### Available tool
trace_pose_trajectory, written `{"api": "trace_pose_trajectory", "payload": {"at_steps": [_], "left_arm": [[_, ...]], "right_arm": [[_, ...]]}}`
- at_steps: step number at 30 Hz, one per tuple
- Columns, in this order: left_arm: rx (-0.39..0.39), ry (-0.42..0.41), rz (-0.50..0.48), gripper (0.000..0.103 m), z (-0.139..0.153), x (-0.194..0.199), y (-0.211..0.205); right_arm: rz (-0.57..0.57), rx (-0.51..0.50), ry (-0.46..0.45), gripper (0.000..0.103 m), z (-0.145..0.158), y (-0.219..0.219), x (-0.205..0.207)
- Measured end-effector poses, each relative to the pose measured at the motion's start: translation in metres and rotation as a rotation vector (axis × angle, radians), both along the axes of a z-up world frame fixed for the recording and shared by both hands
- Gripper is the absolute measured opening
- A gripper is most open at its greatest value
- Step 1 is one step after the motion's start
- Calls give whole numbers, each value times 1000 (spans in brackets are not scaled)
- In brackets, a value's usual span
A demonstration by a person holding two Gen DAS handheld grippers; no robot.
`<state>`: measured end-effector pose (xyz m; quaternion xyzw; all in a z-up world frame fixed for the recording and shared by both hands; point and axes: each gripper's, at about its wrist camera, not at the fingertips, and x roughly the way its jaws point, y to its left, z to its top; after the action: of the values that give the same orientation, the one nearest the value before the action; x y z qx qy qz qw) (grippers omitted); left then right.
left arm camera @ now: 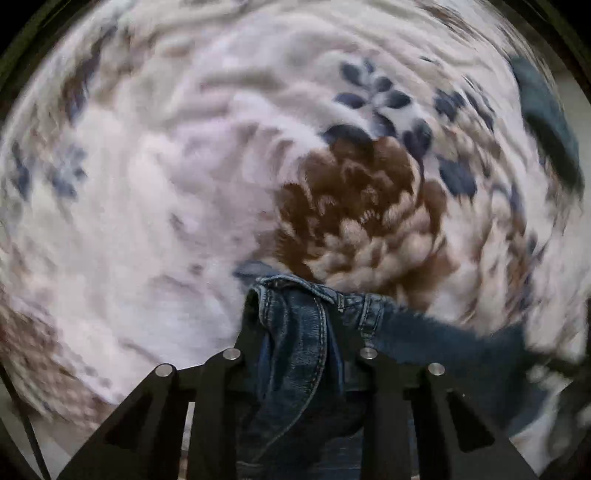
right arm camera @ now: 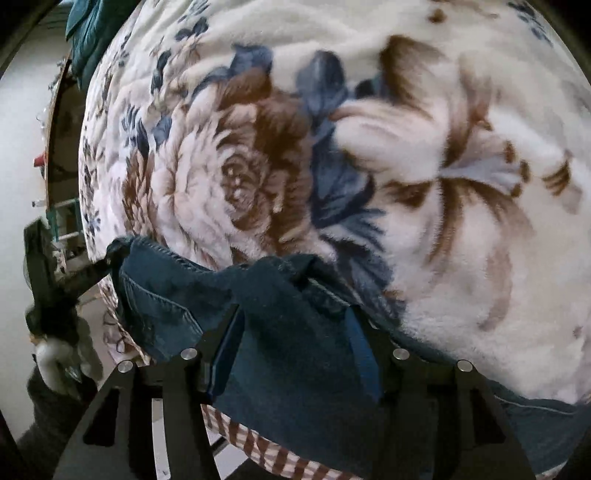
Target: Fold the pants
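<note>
Blue denim fills the near part of both views: the pants (left arm camera: 306,332) hang bunched between the tongs above a plush blanket (left arm camera: 147,221) printed with brown and blush roses and dark blue leaves. In the left wrist view, the left gripper (left arm camera: 295,317) has its two black fingers (left arm camera: 251,314) drawn close together on a thick fold of the pants, where a stitched seam and what looks like a belt loop show; more denim trails off to the right, blurred. The blanket behind is smeared by motion blur, with a large brown rose (left arm camera: 354,206) just beyond the fingertips and a dark teal cloth (left arm camera: 546,122) at the far right edge. In the right wrist view, the right gripper (right arm camera: 295,291) also pinches the pants (right arm camera: 288,350), its fingers narrow and mostly buried under folds of darker denim. The fabric stretches away to the left, where the other gripper (right arm camera: 107,254) holds a corner beside a stitched pocket. Under the denim, at the near edge, a brown and white checked cloth (right arm camera: 266,450) shows. The blanket (right arm camera: 480,258) spreads far and right, and a teal cloth (right arm camera: 92,33) lies at its far left corner.
</note>
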<state>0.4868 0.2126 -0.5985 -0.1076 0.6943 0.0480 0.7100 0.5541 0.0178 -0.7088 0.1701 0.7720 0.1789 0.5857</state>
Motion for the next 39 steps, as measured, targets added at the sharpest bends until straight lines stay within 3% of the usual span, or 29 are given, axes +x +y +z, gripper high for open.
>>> {"api": "trace_pose_trajectory", "payload": {"at_steps": [2,3,6,10,12,14,17,20,22,23,24,27,29,31,32,34,39], "left_arm": [[-2,21,31,25,-10,-7,8],[-45,29,99,25,-17,-10,19],[-106,16,179,24,-14,-12,27],[-123,-14,198,24,4,-21,25],[-140,-8,216,24,5,-27,28],[-154,14,230,28,6,-27,28],[-168,19,317,33,35,-38,34],[-91,-36,362,36,85,-54,22],[-168,-50,394,50,99,-64,8],[-237,-31,417,56,97,-64,2],[-351,18,441,58,86,-62,-12],[-541,167,505,58,40,-53,-40],[-600,252,533,58,11,-46,-58],[-596,320,551,58,-12,-40,-73],[-589,313,523,58,-14,-36,-80],[-496,320,451,58,-18,-29,-90],[-462,398,473,58,-49,-25,-92]], "right_arm": [[-5,-36,-13,60,0,-8,3],[-11,-38,-11,60,0,-12,4],[-60,23,32,60,-6,-20,10],[-80,156,64,60,-13,-20,21],[-61,167,71,59,-21,-12,23],[7,116,56,31,-26,1,23],[94,65,-7,23,-15,16,17],[106,56,-72,20,7,14,8],[106,51,-139,16,27,13,-3],[104,44,-177,4,37,12,-9],[92,47,-213,4,47,12,-17],[123,41,-286,4,67,19,-45],[132,67,-282,4,69,22,-60],[150,52,-278,4,66,22,-68],[137,60,-278,4,66,20,-68],[68,120,-276,4,63,4,-64],[35,172,-259,1,56,-17,-54]]}}
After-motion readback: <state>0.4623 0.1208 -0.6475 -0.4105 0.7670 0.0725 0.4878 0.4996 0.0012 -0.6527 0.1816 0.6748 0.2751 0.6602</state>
